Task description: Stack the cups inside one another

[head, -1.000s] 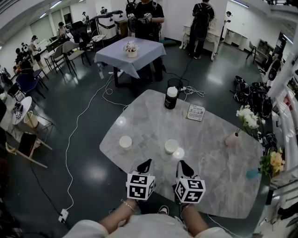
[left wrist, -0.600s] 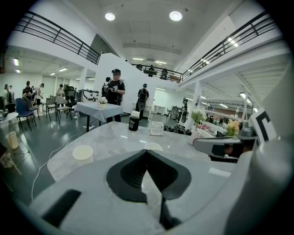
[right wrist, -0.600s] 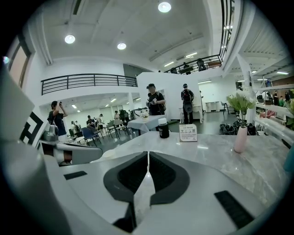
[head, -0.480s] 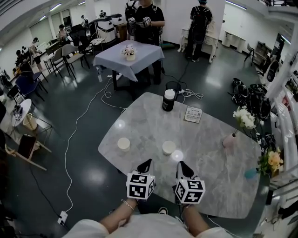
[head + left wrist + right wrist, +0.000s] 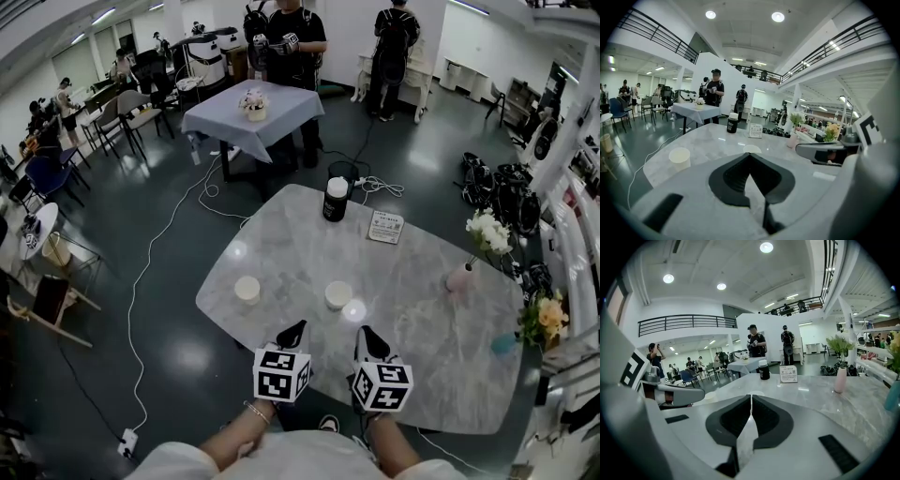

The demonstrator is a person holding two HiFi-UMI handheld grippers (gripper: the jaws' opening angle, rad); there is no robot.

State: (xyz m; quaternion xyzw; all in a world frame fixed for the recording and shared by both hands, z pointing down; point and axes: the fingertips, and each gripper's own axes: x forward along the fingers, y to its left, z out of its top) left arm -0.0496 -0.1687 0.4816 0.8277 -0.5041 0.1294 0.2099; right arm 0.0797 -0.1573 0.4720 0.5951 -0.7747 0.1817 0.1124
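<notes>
Standing just right of the black jar (image 5: pixel 335 199) on the marble desk (image 5: pixel 281 234), a card (image 5: pixel 385 227) bears print too small to read. The left cup (image 5: pixel 247 289) and right cup (image 5: pixel 338 295) sit apart, nearer the person than the jar. Left tongs (image 5: pixel 293 330) and right tongs (image 5: pixel 367 336), nearer still, are closed and empty.

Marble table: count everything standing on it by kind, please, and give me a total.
White cups: 2
Dark bottle with white cap: 1
Printed card: 1
Flower vases, pink and teal: 2
Total: 6
</notes>
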